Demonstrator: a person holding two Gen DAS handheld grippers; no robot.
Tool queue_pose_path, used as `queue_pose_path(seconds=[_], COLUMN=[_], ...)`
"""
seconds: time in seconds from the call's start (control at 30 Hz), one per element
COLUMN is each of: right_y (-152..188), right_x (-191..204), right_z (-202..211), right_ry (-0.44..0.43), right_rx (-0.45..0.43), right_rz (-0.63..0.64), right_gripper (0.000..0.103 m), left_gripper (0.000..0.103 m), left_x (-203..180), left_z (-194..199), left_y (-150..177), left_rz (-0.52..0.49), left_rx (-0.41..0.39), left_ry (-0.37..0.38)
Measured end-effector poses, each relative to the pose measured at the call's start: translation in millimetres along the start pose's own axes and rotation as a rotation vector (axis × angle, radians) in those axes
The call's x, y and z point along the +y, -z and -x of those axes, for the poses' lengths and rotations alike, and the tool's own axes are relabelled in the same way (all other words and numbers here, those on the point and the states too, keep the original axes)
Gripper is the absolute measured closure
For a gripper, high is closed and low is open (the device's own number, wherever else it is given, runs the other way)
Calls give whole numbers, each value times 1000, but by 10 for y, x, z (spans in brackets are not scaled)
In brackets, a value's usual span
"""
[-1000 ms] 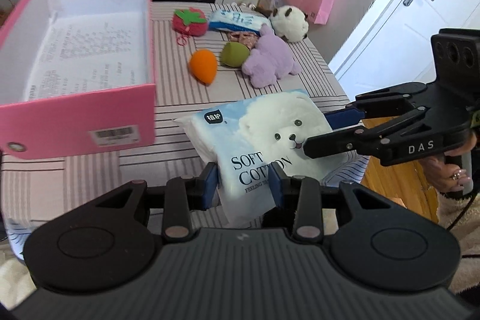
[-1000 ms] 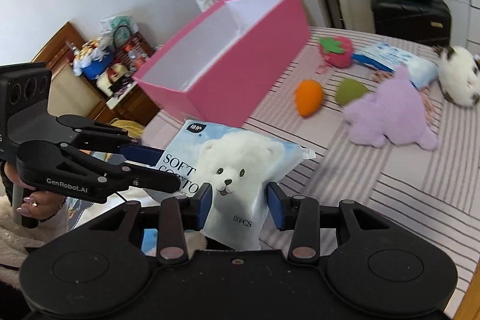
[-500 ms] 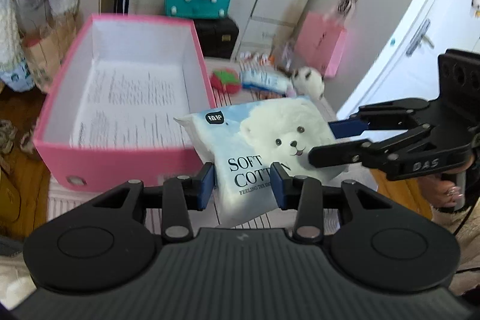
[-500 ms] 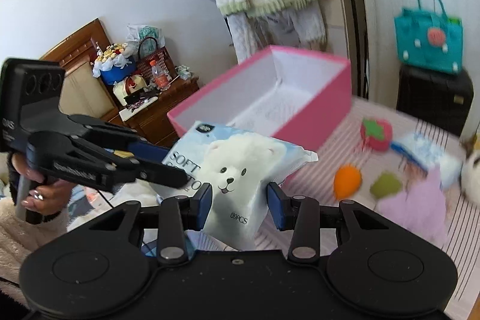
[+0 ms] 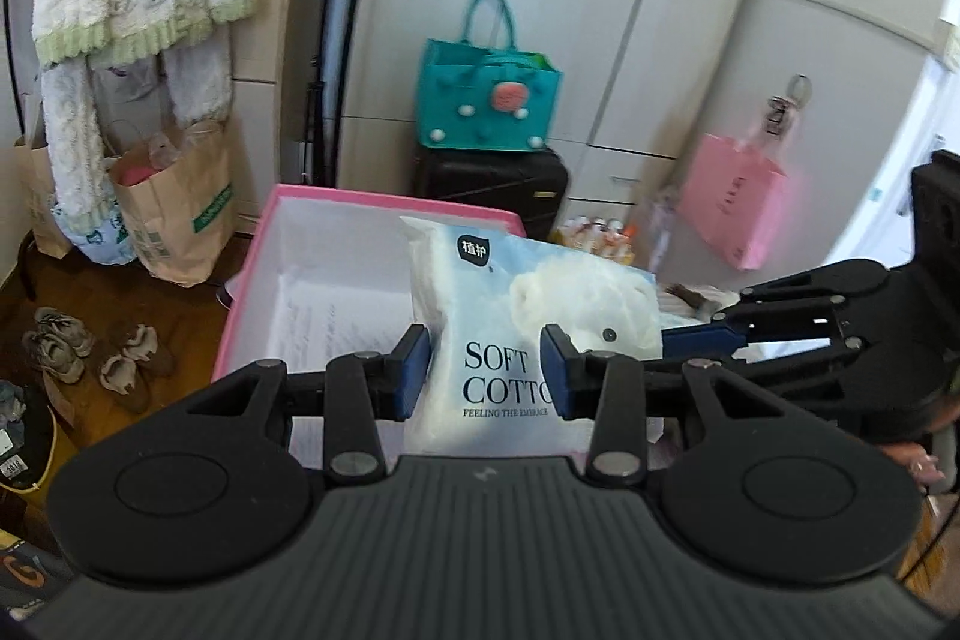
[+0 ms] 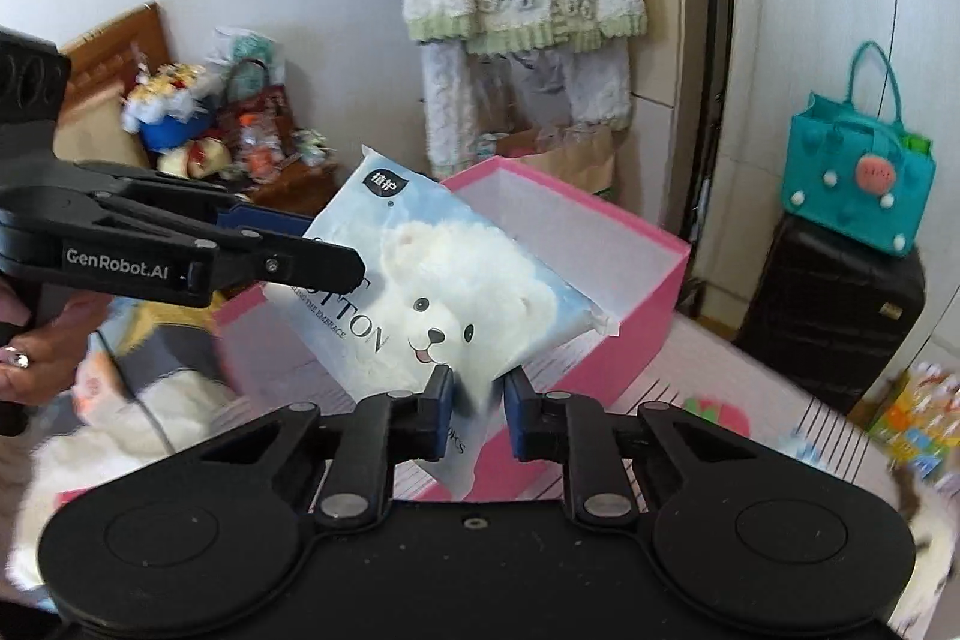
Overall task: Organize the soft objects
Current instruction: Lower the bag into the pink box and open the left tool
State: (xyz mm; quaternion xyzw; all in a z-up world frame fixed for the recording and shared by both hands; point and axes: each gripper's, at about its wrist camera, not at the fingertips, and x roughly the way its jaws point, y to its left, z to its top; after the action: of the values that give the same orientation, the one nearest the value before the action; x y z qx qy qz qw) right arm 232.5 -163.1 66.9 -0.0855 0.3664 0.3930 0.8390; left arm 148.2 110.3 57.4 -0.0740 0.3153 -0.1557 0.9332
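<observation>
A blue-and-white soft cotton tissue pack [image 5: 510, 334] with a white bear print hangs in the air above the open pink box [image 5: 336, 244]. My left gripper [image 5: 485, 377] is shut on its lower edge. My right gripper [image 6: 477, 409] is shut on its other corner, and the pack [image 6: 432, 292] tilts over the pink box [image 6: 636, 304] in the right wrist view. The right gripper also shows in the left wrist view [image 5: 708, 334], and the left gripper shows in the right wrist view [image 6: 288, 244]. The box holds only white printed paper lining.
A red strawberry plush [image 6: 717, 415] lies on the striped tablecloth [image 6: 798, 436] beside the box. A teal bag [image 5: 489, 100] sits on a black suitcase [image 5: 492, 184] behind the table. A pink gift bag [image 5: 732, 208] hangs at right. Shoes [image 5: 90, 352] lie on the floor at left.
Both grippers have lifted the tissue pack off the table and carried it up and over the pink box. The plush toys on the table have dropped out of the left wrist view.
</observation>
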Motion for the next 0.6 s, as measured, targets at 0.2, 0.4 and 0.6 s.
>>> queue_pose_path(seconds=[0.2,0.4,0.6], right_y=[-272,-379,-374], right_x=[-277,-404,-378], right_z=[-537,-1003,-1230], right_ry=[16,41,77], right_rx=[32,94,162], right_rz=[-32,-36,0], right_gripper=[81,81,81], left_gripper=[65,65,64], left_x=[331,514,549], left_z=[-519,-963,-1350], left_y=[-231,-350,-344], left_rz=[28,8,-24], left_rx=[5,79,192], left_ry=[-44,-118,-175])
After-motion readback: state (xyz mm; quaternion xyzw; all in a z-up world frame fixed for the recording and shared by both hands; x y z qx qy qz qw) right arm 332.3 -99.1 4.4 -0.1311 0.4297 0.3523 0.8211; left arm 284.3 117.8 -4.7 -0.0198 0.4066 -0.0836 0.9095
